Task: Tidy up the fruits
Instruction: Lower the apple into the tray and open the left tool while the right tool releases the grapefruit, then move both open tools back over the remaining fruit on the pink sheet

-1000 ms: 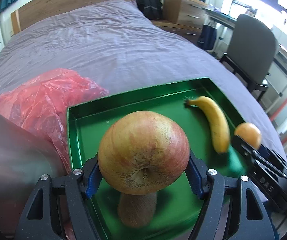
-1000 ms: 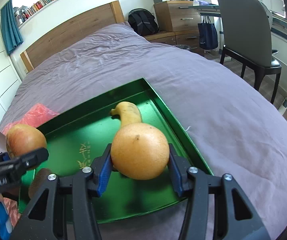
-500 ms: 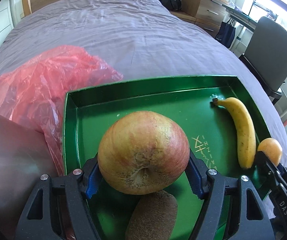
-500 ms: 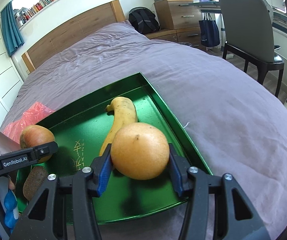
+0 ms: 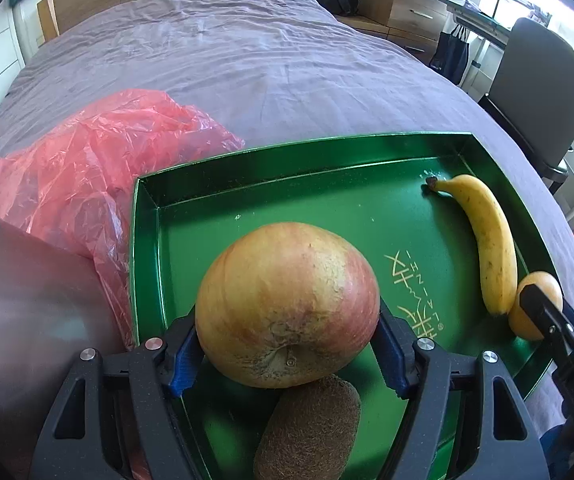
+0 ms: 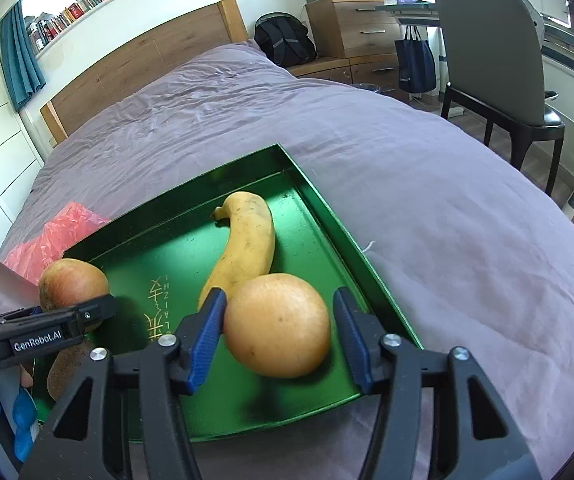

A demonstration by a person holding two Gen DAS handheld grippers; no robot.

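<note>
Right wrist view: right gripper (image 6: 279, 318) jaws, just opening, flank orange (image 6: 277, 324), seemingly released, in green tray (image 6: 319, 200); left gripper (image 5: 287, 348) clamps apple (image 5: 287, 308)

tray (image 5: 327, 160): green | apple (image 5: 287, 308): red-yellow | bag (image 5: 87, 160): seemingly red

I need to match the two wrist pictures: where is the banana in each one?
Left wrist view: the banana lies at right, along the green tray's right wall.
Right wrist view: the banana lies at centre, just behind the orange.
Shared landmark: the gold lettering on the tray floor.
</note>
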